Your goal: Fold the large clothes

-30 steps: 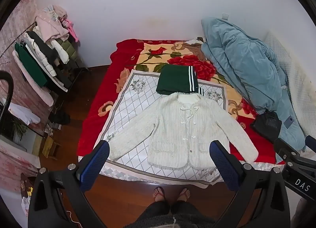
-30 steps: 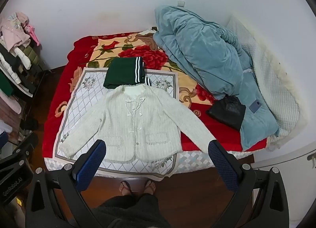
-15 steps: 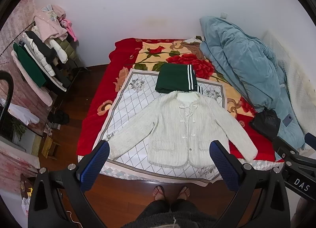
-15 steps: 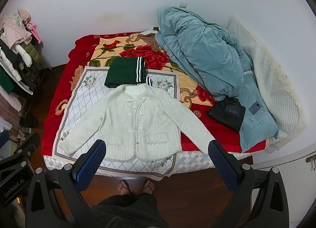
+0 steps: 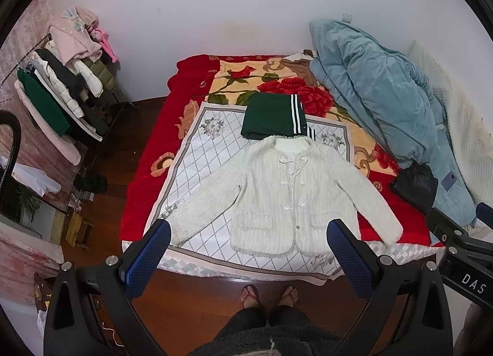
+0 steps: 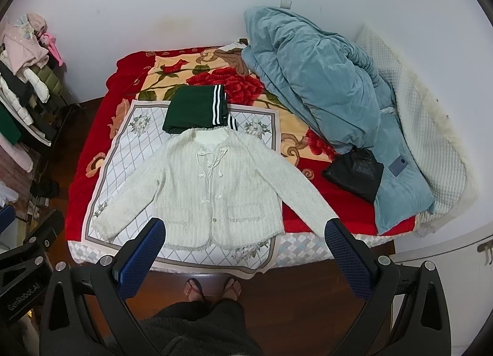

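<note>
A white fuzzy cardigan (image 5: 286, 192) lies flat, front up, sleeves spread, on a white diamond-patterned cloth (image 5: 209, 152) on the bed; it also shows in the right wrist view (image 6: 212, 183). A folded green garment with white stripes (image 5: 274, 115) lies just beyond its collar, also seen in the right wrist view (image 6: 194, 112). My left gripper (image 5: 249, 232) is open and empty, held high above the bed's near edge. My right gripper (image 6: 245, 229) is open and empty, likewise high above the hem.
A red floral blanket (image 5: 148, 152) covers the bed. A blue duvet (image 6: 323, 85), a black bag (image 6: 354, 174) and a phone (image 6: 399, 165) lie at the right. A loaded clothes rack (image 5: 58, 91) stands at the left. The person's feet (image 5: 268, 294) stand on wooden floor.
Both grippers have risen or drawn back slightly, so the bed looks a little smaller and farther. Nothing on the bed has moved.
</note>
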A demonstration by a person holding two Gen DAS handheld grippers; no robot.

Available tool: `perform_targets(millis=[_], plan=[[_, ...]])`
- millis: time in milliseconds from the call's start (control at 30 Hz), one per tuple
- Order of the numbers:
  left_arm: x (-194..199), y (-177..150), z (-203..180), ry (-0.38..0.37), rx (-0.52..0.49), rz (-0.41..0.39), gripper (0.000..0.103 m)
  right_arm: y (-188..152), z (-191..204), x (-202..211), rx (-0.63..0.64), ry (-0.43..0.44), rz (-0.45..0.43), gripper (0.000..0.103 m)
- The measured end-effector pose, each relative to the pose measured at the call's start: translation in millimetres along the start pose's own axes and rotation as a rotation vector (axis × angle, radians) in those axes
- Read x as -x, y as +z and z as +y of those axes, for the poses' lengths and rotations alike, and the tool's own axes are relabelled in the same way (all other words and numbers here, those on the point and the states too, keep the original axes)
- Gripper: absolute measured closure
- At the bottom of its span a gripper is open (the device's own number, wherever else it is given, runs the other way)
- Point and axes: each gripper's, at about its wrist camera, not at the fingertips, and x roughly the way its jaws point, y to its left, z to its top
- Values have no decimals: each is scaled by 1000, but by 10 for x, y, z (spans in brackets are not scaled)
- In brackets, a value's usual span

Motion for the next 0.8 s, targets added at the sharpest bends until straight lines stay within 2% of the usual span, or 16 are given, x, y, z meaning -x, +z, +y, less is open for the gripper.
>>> perform_targets(millis=[100,133,333,800], plan=[[-3,-7,7,0,0,-1,0,9,2,8,-2,1,3,0],[-4,-8,7,0,0,-1,0,-106,26,-35,4,2,4,0],[-22,-34,32,0,0,-1,0,-205,64,-115,10,0,10,0],[-53,-58,62,0,1,-2,0,-195,75,-141,10,-2,10,0]])
